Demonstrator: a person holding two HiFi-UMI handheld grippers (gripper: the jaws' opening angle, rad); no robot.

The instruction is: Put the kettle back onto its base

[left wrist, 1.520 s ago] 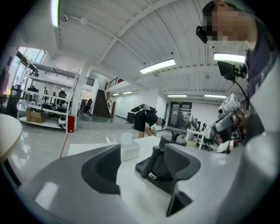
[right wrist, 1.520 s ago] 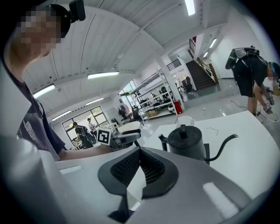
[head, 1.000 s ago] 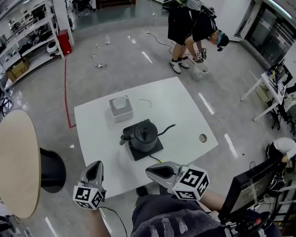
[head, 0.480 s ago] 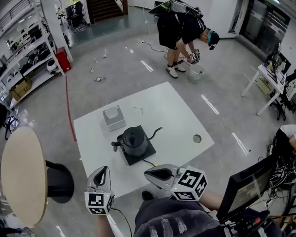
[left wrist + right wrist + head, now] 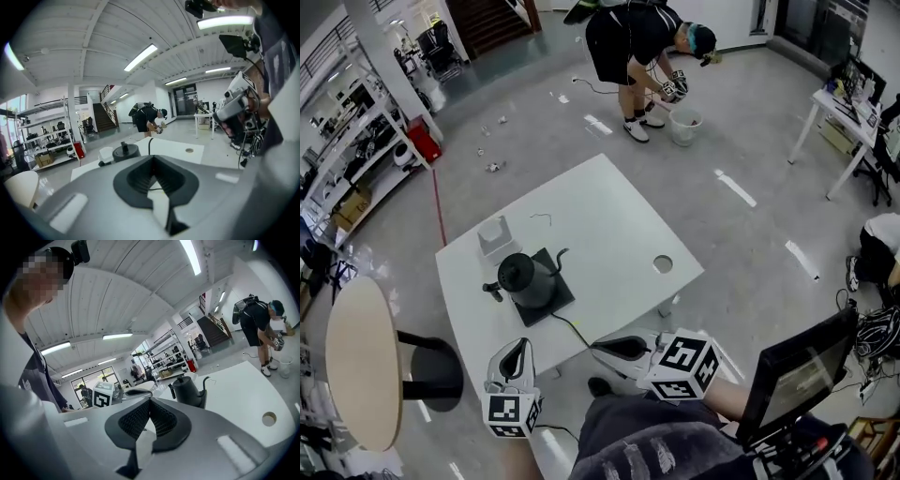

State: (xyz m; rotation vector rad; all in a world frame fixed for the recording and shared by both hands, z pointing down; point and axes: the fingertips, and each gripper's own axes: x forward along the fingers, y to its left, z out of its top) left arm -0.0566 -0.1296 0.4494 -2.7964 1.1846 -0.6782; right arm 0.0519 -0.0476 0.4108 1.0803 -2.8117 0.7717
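Observation:
A black gooseneck kettle (image 5: 525, 278) stands on its flat black square base (image 5: 555, 302) at the left of a white table (image 5: 609, 225). It also shows in the left gripper view as the kettle (image 5: 124, 151) and in the right gripper view as the kettle (image 5: 188, 391). Both grippers hang short of the table's near edge, well apart from the kettle. My left gripper (image 5: 517, 346) is shut and empty, as seen over its own jaws (image 5: 153, 160). My right gripper (image 5: 599, 348) is likewise shut with nothing in it (image 5: 150, 402).
A white box (image 5: 494, 236) sits behind the kettle. A cord (image 5: 573, 324) runs from the base over the table's near edge, and the table has a round hole (image 5: 663, 264). A round wooden table (image 5: 360, 373) stands at the left, a monitor (image 5: 791, 377) at the lower right. A person (image 5: 630, 42) bends over a bucket (image 5: 684, 125).
In the head view the table and kettle have slid left and farther off. Both grippers, earlier over the table's near edge, now hang over the floor. The kettle has stayed on its base.

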